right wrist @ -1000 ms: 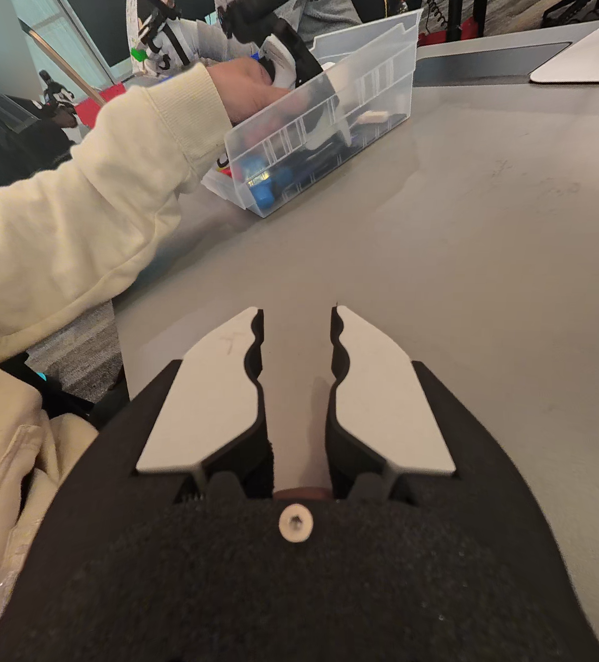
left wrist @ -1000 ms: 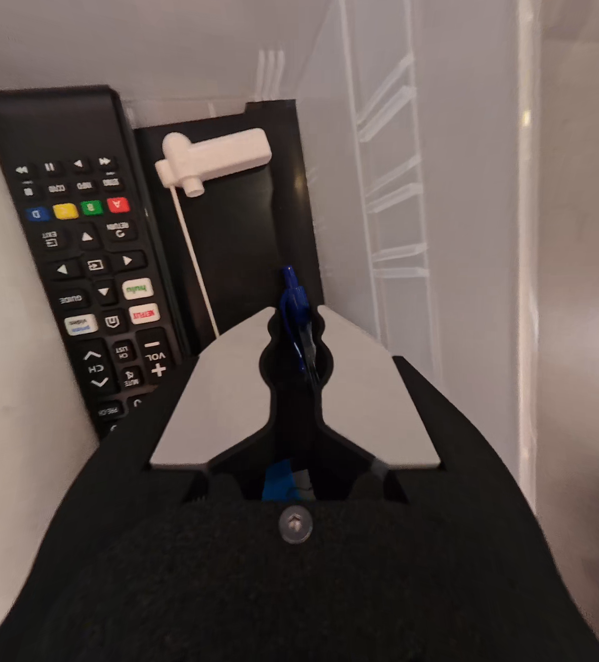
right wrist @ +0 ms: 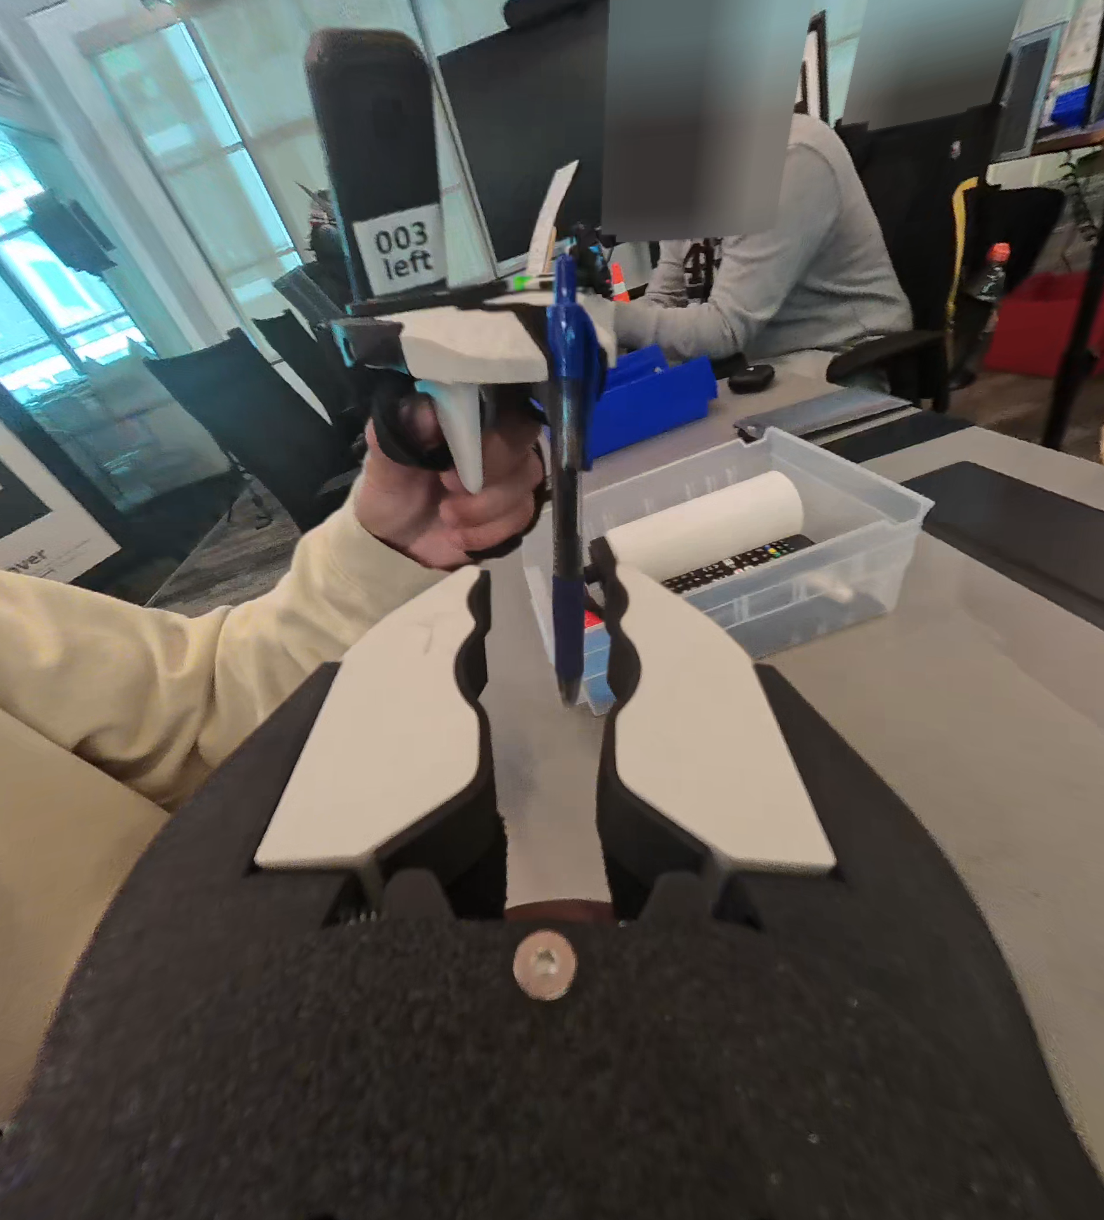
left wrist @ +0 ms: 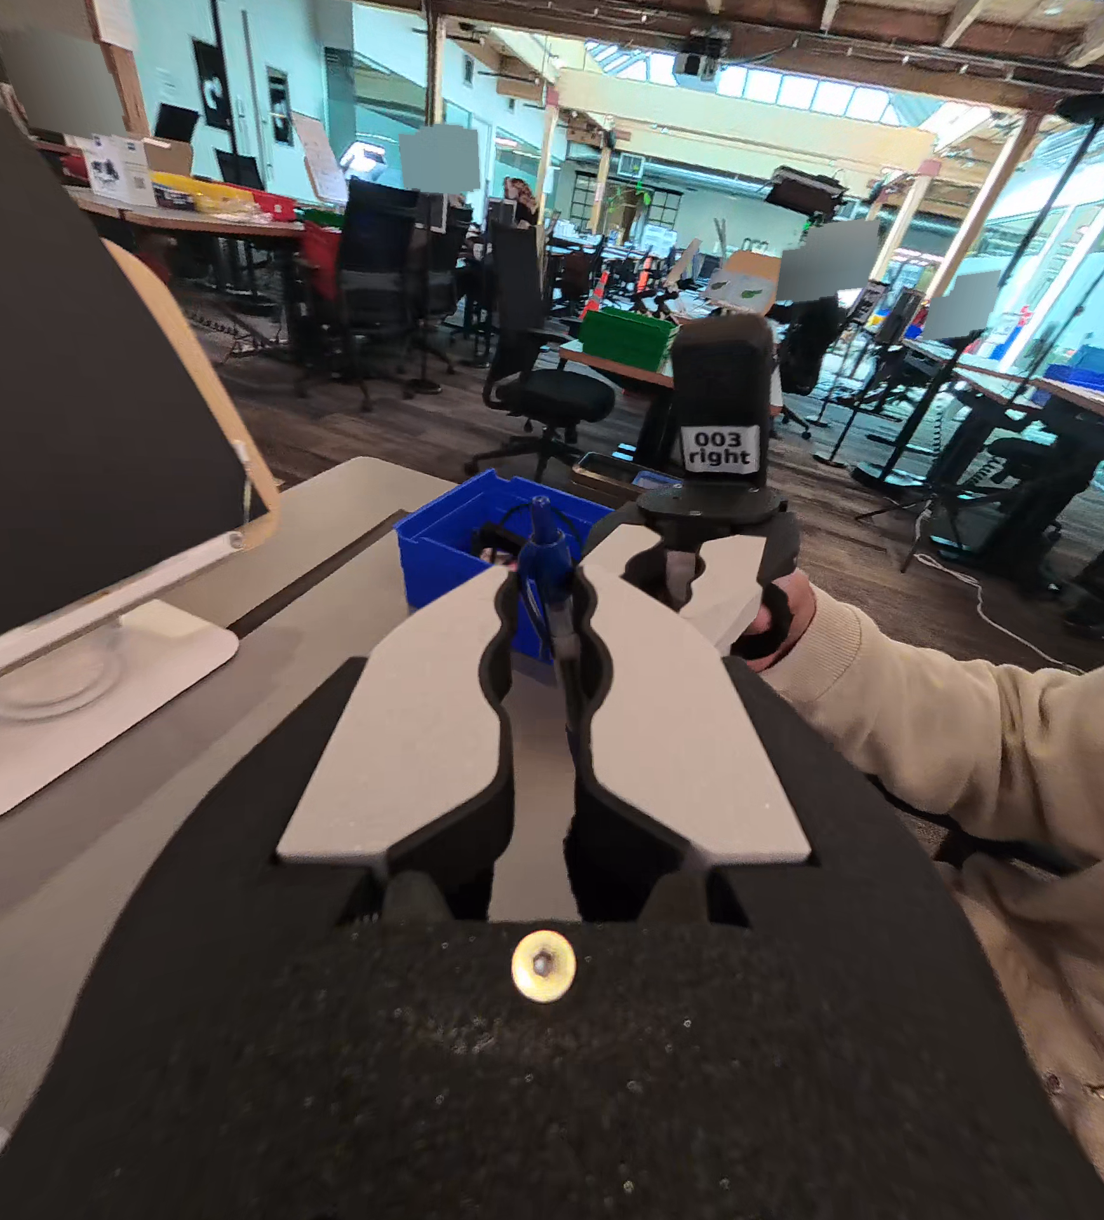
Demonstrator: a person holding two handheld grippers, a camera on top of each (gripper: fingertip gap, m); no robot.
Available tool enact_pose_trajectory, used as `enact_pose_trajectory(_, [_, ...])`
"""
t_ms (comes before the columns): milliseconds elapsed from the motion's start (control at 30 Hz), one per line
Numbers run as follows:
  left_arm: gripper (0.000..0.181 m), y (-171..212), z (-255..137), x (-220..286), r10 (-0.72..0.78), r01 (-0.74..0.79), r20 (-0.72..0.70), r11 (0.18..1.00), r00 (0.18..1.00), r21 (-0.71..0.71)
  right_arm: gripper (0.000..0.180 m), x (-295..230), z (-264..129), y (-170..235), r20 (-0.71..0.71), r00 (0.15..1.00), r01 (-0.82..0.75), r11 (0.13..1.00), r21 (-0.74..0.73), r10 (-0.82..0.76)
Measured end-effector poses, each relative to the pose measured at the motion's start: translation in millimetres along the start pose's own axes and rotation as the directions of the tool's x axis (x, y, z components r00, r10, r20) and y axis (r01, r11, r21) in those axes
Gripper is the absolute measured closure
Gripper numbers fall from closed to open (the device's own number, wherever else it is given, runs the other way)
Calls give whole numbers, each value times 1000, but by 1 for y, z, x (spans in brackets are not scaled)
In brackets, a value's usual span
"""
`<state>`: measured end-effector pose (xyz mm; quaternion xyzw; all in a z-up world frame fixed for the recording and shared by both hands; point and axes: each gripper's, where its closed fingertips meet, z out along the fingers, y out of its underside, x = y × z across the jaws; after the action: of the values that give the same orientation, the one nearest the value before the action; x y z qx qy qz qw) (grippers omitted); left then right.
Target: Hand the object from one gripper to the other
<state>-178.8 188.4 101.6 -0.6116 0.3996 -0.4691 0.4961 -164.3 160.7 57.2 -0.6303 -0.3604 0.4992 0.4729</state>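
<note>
A blue pen (right wrist: 566, 462) hangs upright from my left gripper (right wrist: 556, 350), which a hand holds in the air. In the left wrist view my left gripper (left wrist: 546, 577) is shut on the pen's upper part (left wrist: 546, 548). My right gripper (right wrist: 543, 574) is open. The pen's lower grip section sits between its fingertips, close to the right finger (right wrist: 661, 660); I cannot tell if it touches. The right gripper also shows in the left wrist view (left wrist: 694, 568), facing mine just right of the pen.
A clear plastic bin (right wrist: 892, 521) on the grey table (right wrist: 932, 759) holds a white roll (right wrist: 701, 521) and a black remote (right wrist: 734, 564). A blue bin (left wrist: 444, 548) stands behind the pen. A monitor (left wrist: 74, 396) on a white stand is at the left. A seated person is across the table. About 6 cm separates my left fingertips from my right.
My left gripper has lifted out of the clear bin with the pen and now holds it in the air. My right gripper has risen from the table and come around the pen's lower part.
</note>
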Motion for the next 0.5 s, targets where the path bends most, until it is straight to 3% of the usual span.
enact_pose_trajectory(200, [166,0,11,10,-44,45,-42,999,998,20,147,-1,11,25,-25,996,81,993,-86,-83])
enact_pose_trajectory(267, [166,0,13,13,-47,48,-47,999,998,17,167,-3,13,29,-15,996,82,992,-95,-84])
enact_pose_trajectory(400, [166,2,14,15,-53,53,-53,999,997,-8,168,6,1,30,-59,992,102,985,-139,-111])
enact_pose_trajectory(500, [143,1,3,17,-18,15,-69,999,997,-46,168,17,-24,30,-102,981,146,971,-191,-168])
